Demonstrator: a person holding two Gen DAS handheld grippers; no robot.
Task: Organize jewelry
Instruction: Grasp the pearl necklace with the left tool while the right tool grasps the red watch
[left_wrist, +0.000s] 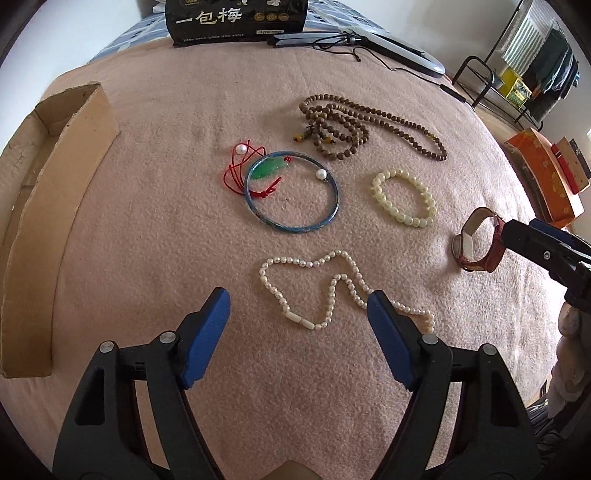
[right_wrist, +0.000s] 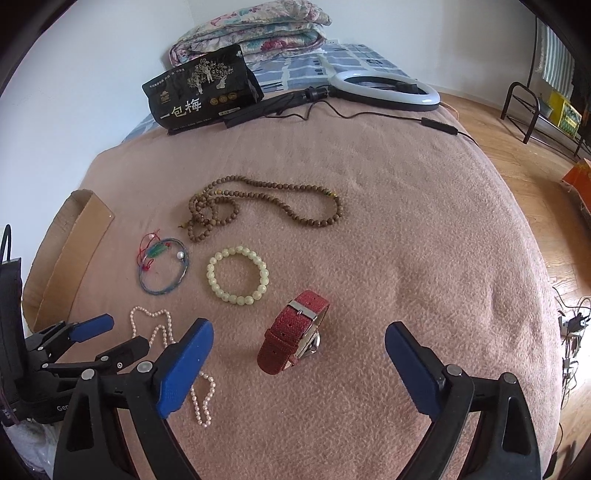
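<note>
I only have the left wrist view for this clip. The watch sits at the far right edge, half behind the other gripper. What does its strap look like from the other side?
Observer: In the right wrist view the watch lies on its side on the pink blanket, showing a red woven strap with a silver buckle.
Operator: Is the right gripper holding it?
Observer: No. The right gripper is open, its fingers either side of the watch and clear of it.
Operator: What's behind the black snack bag?
Observer: A folded floral quilt, cropped out of your view, behind the black snack bag.
</note>
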